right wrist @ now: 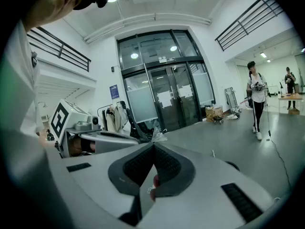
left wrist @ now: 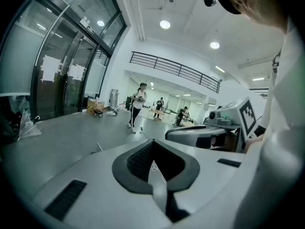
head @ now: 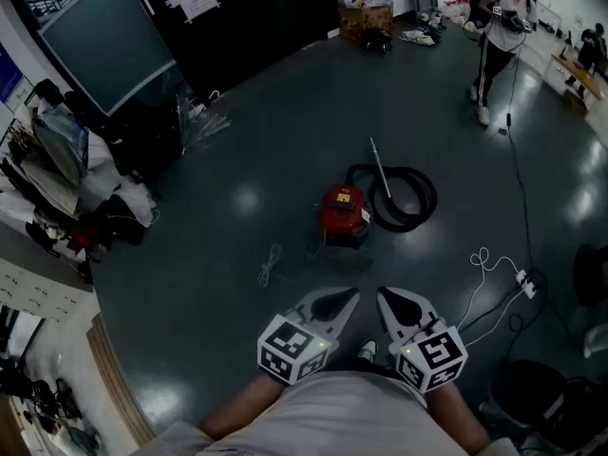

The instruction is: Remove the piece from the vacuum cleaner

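**Dark floor [head: 228, 141], vacuum cleaner [head: 343, 212] well ahead of you**

Glossy and dark, the floor fills the hall in front of you. Starting at the left, a loose cord [head: 269, 266] lies on it. Next comes the red vacuum cleaner, with its black hose [head: 408, 198] looped on its right side and a thin metal tube [head: 380, 167] lying across that loop. Further right a white cable [head: 489, 272] trails over the floor, and a person [head: 501, 27] stands far off.

Your left gripper [head: 350, 295] has its jaws pressed together on nothing. Your right gripper [head: 383, 295] is likewise closed and empty. Both sit close to your body, well apart from the vacuum cleaner, which lies straight ahead. The left gripper lines up with the red body, the right one with the tube and hose.

The tube is likely the piece to take off. Its long axis runs away from you, with the far end leaning slightly left and the near end at the hose beside the red body.
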